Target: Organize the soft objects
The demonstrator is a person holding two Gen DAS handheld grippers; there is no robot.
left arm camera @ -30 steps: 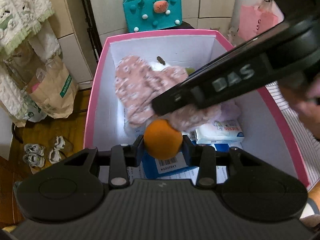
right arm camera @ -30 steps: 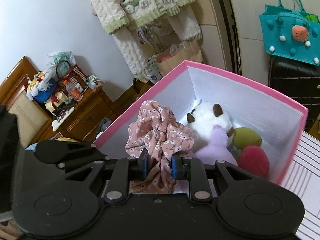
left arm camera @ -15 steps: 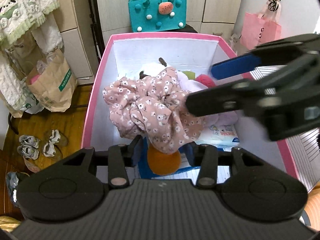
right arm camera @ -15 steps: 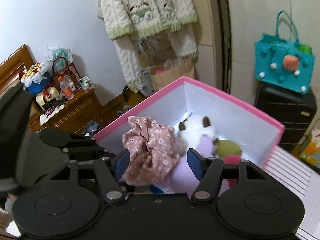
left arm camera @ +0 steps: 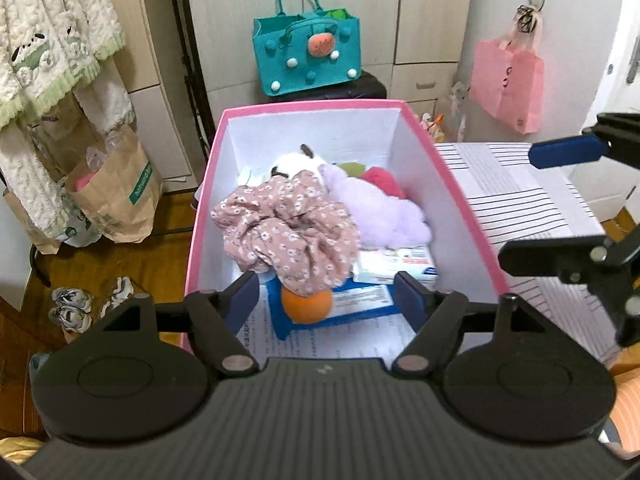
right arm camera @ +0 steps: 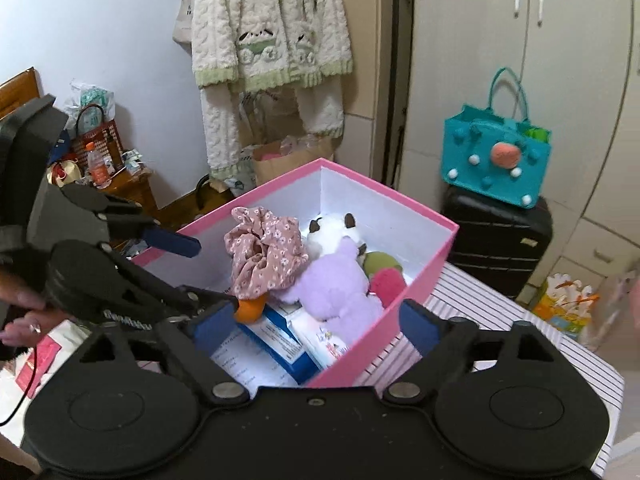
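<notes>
Left wrist view: left hand-held gripper sits low in the frame over the near end of the pink box, jaws spread wide, nothing between them. Floral cloth lies bunched at frame centre inside the box, draped over the top of an orange ball — ball rests on a blue carton on the box floor. Right of the cloth and touching it: purple plush. Behind, toward the top of the box: white plush, a green soft piece and a red fuzzy piece. A white packet lies by the carton, under the purple plush.

Right hand-held gripper shows at the right edge of the frame, outside the box over the striped desk — also spread wide, empty.

Right wrist view: right hand-held gripper at lower centre, wide apart, straddling the near corner of the pink box. Left hand-held gripper comes in from the left edge, one blue pad above the box rim. Floral cloth sits mid-frame against the purple plush; orange ball peeks out under it.

Background: teal felt bag on a black suitcase, pink bag hanging upper right, knit sweater hanging upper centre.
</notes>
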